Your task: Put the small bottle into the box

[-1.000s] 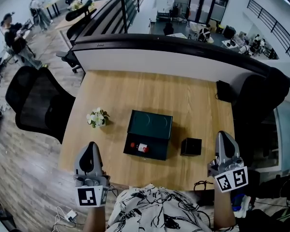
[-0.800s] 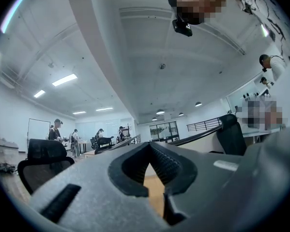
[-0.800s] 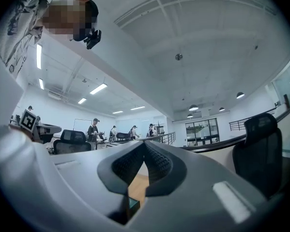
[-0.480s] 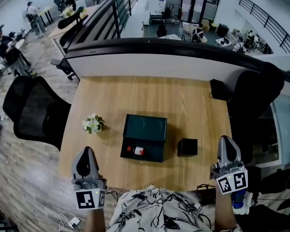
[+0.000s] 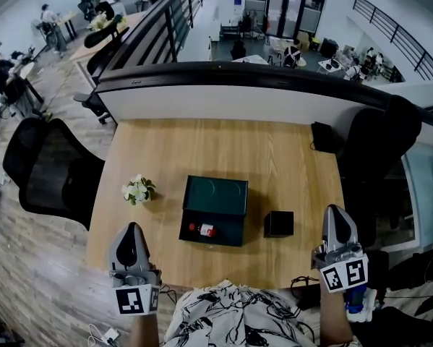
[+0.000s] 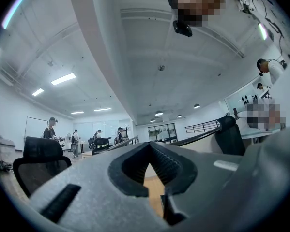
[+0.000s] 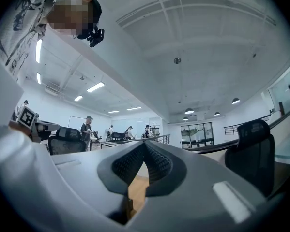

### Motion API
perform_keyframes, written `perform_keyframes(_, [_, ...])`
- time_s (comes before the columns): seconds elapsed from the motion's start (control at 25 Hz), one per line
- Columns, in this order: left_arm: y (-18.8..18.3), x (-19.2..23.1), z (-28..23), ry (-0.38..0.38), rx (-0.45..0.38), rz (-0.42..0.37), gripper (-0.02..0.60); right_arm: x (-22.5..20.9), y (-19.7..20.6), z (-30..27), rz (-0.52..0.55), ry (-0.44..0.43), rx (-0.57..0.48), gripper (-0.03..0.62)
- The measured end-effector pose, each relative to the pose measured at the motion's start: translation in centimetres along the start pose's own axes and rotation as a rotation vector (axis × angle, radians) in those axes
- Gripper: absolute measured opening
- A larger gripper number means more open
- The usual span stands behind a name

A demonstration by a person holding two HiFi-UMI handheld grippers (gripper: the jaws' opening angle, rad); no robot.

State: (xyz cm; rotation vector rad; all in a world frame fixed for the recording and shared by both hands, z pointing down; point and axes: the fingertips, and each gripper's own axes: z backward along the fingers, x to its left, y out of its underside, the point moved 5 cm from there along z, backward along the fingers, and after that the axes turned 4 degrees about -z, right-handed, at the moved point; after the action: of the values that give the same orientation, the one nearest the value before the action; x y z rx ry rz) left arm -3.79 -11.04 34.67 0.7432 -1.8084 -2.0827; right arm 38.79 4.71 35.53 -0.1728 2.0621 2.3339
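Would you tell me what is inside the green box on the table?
A small bottle lies on its side in the green box's open front part; anything beneath it is covered.

One wooden worktop (image 5: pixel 202 150), one dark green box (image 5: pixel 216 196), one small bottle (image 5: pixel 204 230), one small black cube-shaped box (image 5: pixel 279 223), one little pot of white flowers (image 5: pixel 137 190), two black office chairs (image 5: pixel 46 166) (image 5: pixel 379 143), and two hand-held grippers, left (image 5: pixel 131 228) and right (image 5: pixel 335 212).

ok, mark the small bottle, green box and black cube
small bottle (image 5: pixel 205 230), head view, its white label.
green box (image 5: pixel 217 194), head view, top panel.
black cube (image 5: pixel 278 223), head view, top face.
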Motion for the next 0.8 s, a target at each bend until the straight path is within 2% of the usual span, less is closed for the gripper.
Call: perform_keyframes(0.8, [0.3,-1.0,0.0,0.021,0.010,0.010,0.001,1.2,0.6,-0.6,0.008,-0.037,0.022,0.005])
